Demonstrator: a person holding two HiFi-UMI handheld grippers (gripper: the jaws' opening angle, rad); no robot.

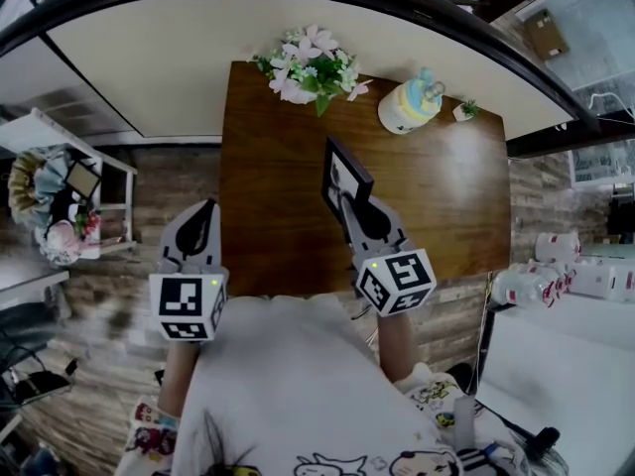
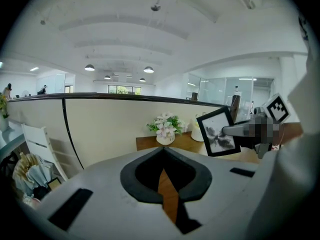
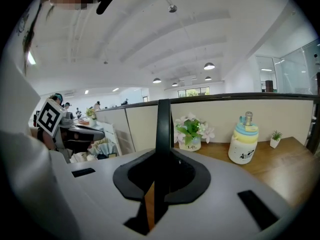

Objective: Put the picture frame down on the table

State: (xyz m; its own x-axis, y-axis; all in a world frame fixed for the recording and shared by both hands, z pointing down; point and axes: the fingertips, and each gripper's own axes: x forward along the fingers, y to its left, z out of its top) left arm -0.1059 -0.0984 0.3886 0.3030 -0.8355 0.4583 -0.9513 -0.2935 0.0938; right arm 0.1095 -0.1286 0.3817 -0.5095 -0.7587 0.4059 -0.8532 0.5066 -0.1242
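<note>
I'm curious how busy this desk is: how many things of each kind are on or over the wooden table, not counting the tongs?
Potted plants: 2, the flower pot and the small green plant
Bottle: 1
Picture frame: 1, gripped by the right tongs
Total: 4

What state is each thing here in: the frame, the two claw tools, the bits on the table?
picture frame: upright, clamped by one edge, not laid down
right gripper: shut on the picture frame
left gripper: shut, empty
flower pot: upright on the table
yellow bottle: upright, lid on
</note>
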